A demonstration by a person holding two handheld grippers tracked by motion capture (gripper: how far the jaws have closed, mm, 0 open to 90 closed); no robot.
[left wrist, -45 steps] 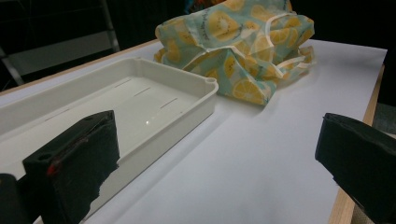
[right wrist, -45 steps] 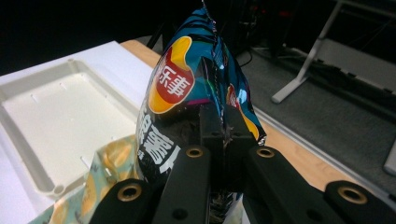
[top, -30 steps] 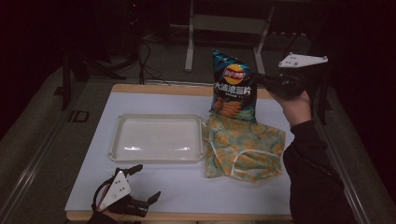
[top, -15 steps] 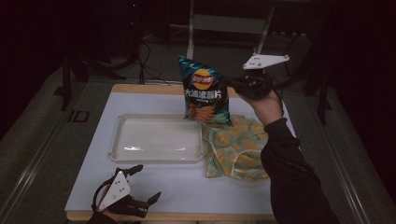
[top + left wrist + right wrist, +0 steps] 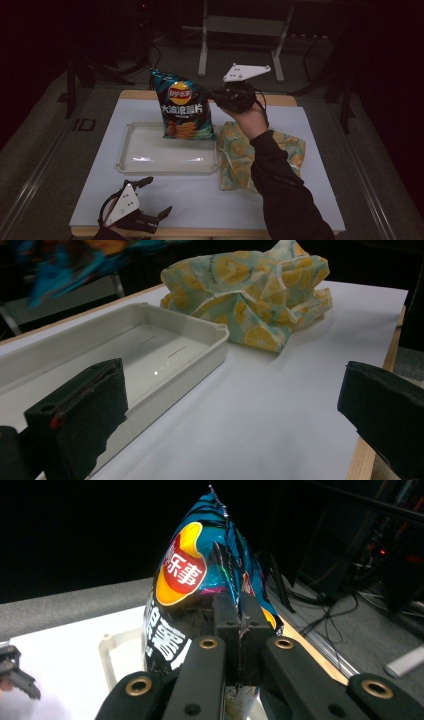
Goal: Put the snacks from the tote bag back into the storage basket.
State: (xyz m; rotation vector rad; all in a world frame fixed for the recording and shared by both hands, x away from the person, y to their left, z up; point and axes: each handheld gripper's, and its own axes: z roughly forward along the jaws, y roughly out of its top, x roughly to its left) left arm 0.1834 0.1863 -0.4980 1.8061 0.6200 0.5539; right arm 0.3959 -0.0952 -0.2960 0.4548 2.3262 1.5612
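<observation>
One glossy, crinkled foil chip bag (image 5: 184,112), held aloft at frame centre above rectangular white plastic tray (image 5: 150,152), pinched flat by right gripper (image 5: 216,94). Left gripper (image 5: 152,202), lower left, spread wide. Rumpled lemon-print cloth (image 5: 240,155) alongside.

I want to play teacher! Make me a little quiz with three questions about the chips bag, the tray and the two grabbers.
1. True or false: the right gripper is pinching the edge of the chips bag and holding it up in the air.
2. What is inside the white tray? A) the chips bag B) the lemon-print cloth bag C) nothing
3. Fill in: the left gripper, low at the near edge of the table, has its jaws ____.

Key
1. True: the right gripper view shows its jaws closed on the bag's side seam.
2. C: the lemon-print cloth bag lies beside the tray on the table.
3. open, holding nothing.
</observation>
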